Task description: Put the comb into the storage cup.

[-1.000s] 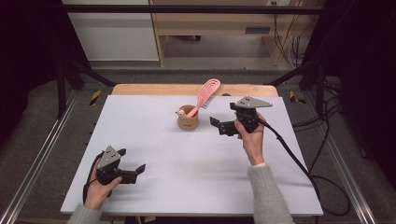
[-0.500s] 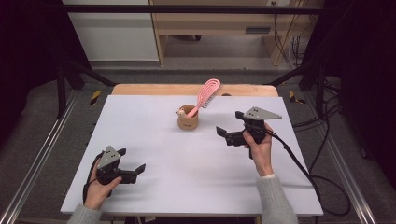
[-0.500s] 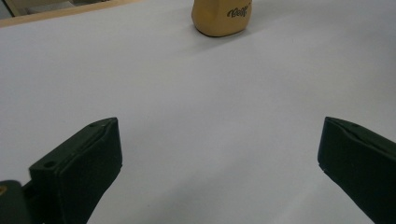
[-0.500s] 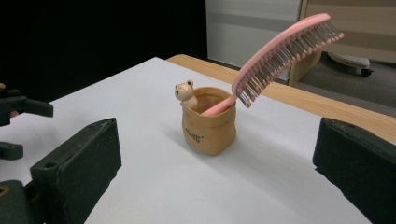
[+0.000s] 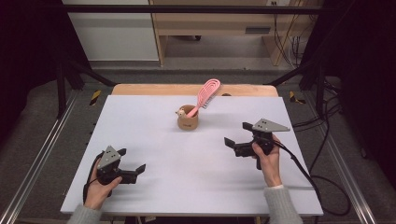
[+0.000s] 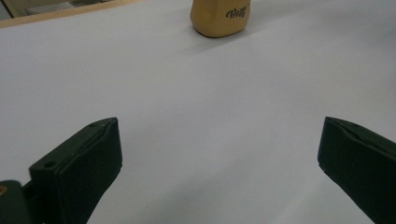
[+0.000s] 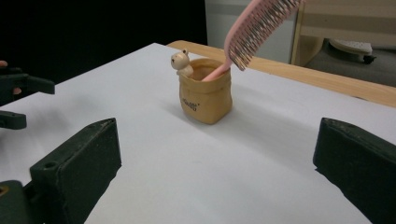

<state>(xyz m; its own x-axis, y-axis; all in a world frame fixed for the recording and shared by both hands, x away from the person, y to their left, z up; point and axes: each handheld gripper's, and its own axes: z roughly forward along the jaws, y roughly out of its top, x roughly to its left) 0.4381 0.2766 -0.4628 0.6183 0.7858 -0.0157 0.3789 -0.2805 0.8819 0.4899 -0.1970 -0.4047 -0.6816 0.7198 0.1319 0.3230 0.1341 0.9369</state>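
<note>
Both claws wide, gripping nothing.
We note the pink brush (image 5: 207, 94) leaning in the tan cup (image 5: 187, 122) near the table's (image 5: 140, 126) far edge; left claw (image 5: 132, 163) and right claw (image 5: 237, 135) gape.

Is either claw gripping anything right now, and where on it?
Nothing is held: the left claw and right claw are both open and empty.

— What's on the tabletop (image 5: 154, 116)?
— It's white, with a wooden strip along its far edge. A tan pot (image 5: 187, 121) stands upper centre, holding a pink comb (image 5: 206, 93).
</note>
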